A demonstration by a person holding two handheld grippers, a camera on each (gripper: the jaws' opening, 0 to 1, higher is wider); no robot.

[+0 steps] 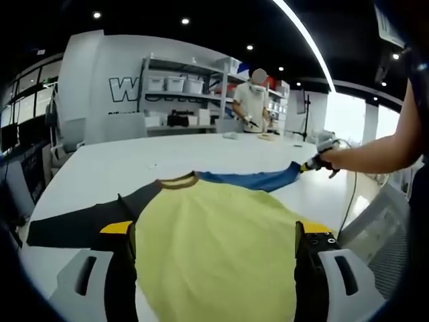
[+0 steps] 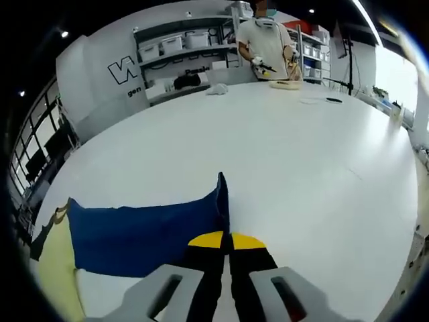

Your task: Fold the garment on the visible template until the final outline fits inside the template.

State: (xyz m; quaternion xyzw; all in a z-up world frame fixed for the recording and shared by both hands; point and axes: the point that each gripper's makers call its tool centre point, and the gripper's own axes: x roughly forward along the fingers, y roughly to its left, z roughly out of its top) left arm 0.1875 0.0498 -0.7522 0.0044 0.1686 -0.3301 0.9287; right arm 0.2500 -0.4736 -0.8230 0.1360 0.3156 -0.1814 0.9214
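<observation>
Flat on the white table (image 1: pixel 100 168), the yellow shirt (image 1: pixel 214 248) lies spread. Right gripper (image 2: pixel 226 243), jaws closed, pinches the blue sleeve (image 2: pixel 144 235); left gripper (image 1: pixel 214 238) hovers open. Sleeve fold in hand; next, carry inward.

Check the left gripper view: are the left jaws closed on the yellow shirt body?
No: the left gripper has its jaws spread wide apart, with the yellow shirt body lying flat between them.
</observation>
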